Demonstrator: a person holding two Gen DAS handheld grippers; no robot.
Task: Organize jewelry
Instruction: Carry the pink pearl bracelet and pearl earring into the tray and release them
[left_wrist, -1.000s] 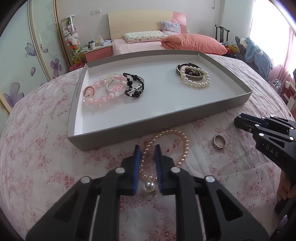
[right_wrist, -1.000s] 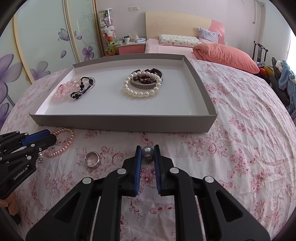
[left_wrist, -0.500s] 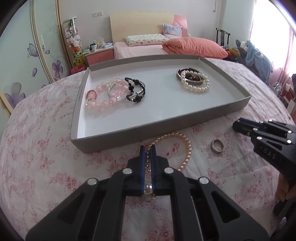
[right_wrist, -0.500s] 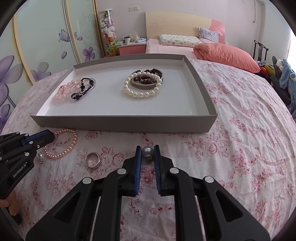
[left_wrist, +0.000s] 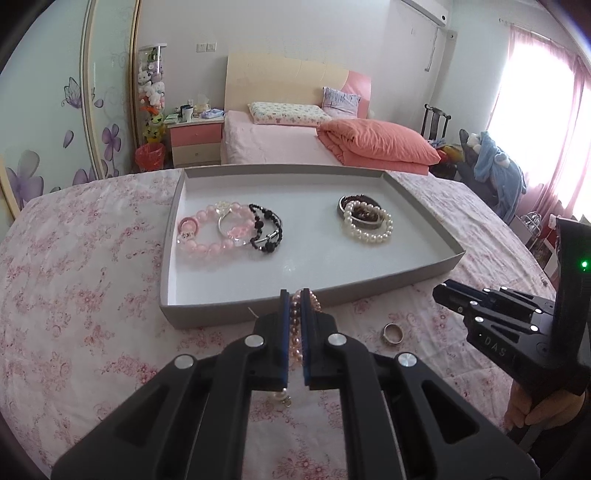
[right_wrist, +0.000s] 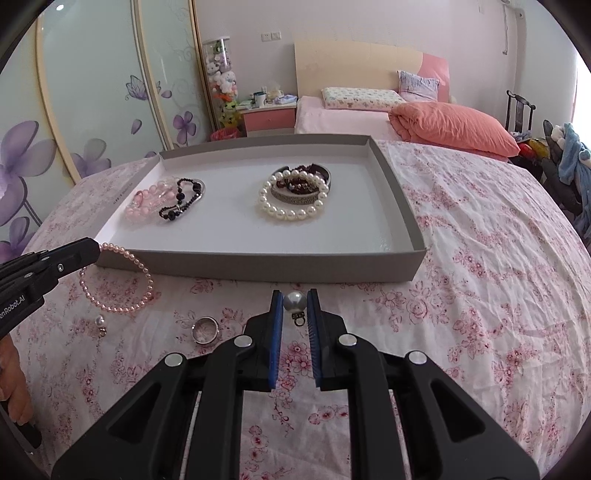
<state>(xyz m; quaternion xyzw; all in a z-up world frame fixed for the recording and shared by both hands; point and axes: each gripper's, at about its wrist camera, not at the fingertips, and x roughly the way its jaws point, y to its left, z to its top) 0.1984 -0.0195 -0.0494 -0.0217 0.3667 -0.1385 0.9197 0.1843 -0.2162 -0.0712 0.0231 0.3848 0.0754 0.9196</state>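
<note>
Presently the left gripper (left_wrist: 294, 295) is seen with its jaws nearly closed, a strand of the pink pearl bracelet (right_wrist: 122, 280) pinched between the blue pads (left_wrist: 283, 332). From the right wrist view the bracelet is seen hanging from the tip of that gripper (right_wrist: 96, 246), its loop drooping in front of the near wall of the grey tray (right_wrist: 258, 264); whether its lowest beads touch the floral bedspread (right_wrist: 480, 277) cannot be told. A small pearl pendant (right_wrist: 99, 322) is seen on the cloth just below the loop, and a silver ring (right_wrist: 205, 329) lies near it to the right.

The right gripper (right_wrist: 294, 301) is held low over the bedspread with a grey pearl earring (right_wrist: 294, 301) between its fingertips; the jaws are only narrowly apart, the bead filling the gap, its small hook pointing down.

Inside the tray two groups are laid out well apart: a pink bead bracelet (left_wrist: 207, 240) overlapped by a black bead bracelet (left_wrist: 266, 229) on the left, and a white pearl bracelet (left_wrist: 367, 229) resting around a dark bangle (left_wrist: 356, 205) on the right. A bed with a coral quilt (left_wrist: 376, 146) is seen behind.
</note>
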